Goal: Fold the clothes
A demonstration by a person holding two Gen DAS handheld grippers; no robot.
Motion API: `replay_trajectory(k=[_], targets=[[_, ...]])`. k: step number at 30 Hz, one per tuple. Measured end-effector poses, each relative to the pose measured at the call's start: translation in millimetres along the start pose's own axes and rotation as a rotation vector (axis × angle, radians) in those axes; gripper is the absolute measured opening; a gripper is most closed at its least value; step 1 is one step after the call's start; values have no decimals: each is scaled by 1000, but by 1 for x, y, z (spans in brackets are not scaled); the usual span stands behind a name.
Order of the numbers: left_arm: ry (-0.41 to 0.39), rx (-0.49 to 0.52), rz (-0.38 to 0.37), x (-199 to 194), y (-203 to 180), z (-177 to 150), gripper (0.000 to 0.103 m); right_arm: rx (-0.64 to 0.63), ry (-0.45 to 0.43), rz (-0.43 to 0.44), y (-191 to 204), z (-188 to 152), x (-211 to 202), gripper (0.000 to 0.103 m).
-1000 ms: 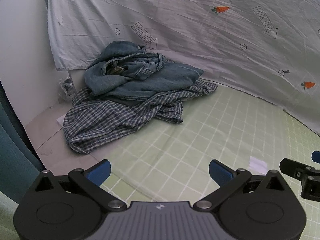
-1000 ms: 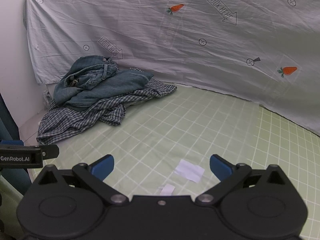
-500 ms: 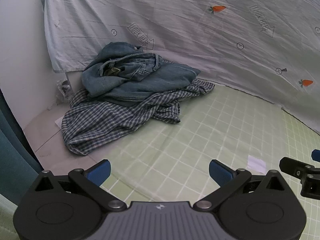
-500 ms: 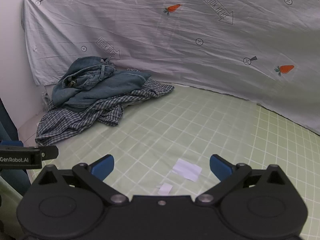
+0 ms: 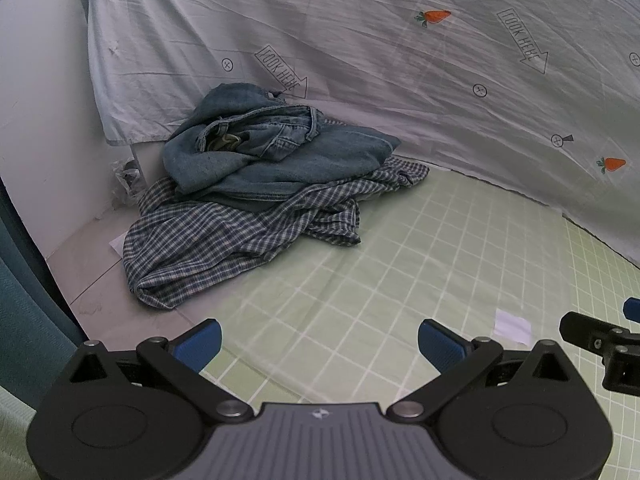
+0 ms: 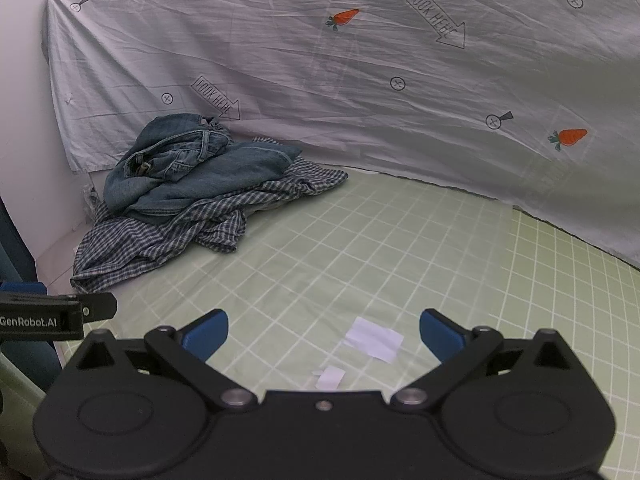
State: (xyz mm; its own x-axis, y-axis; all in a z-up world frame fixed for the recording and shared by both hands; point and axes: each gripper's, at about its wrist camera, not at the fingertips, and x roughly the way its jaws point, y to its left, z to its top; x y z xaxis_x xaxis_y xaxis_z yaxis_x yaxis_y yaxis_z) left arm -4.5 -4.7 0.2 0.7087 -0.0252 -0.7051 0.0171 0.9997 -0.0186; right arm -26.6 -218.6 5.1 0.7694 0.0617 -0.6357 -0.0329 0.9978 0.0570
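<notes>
A pile of clothes lies at the far left of the green checked mat. Crumpled blue jeans sit on top of a blue-and-white plaid shirt. In the right wrist view the jeans and the plaid shirt lie at the left. My left gripper is open and empty, low over the mat, short of the pile. My right gripper is open and empty, over the mat to the right of the pile.
A white printed sheet hangs behind the mat as a backdrop. Two white paper scraps lie on the mat between my right gripper's fingers. A bare pale floor strip and a wall border the pile on the left.
Both views have shifted slightly, with the pile drifting a little left and up. Both grippers stay open and empty.
</notes>
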Motion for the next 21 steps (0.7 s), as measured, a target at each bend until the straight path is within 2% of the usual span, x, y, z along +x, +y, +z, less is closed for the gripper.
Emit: replay_trajectory(k=[21], targets=[[31, 9, -4, 8, 1, 2, 103, -2, 20, -4, -3, 3, 9, 103]])
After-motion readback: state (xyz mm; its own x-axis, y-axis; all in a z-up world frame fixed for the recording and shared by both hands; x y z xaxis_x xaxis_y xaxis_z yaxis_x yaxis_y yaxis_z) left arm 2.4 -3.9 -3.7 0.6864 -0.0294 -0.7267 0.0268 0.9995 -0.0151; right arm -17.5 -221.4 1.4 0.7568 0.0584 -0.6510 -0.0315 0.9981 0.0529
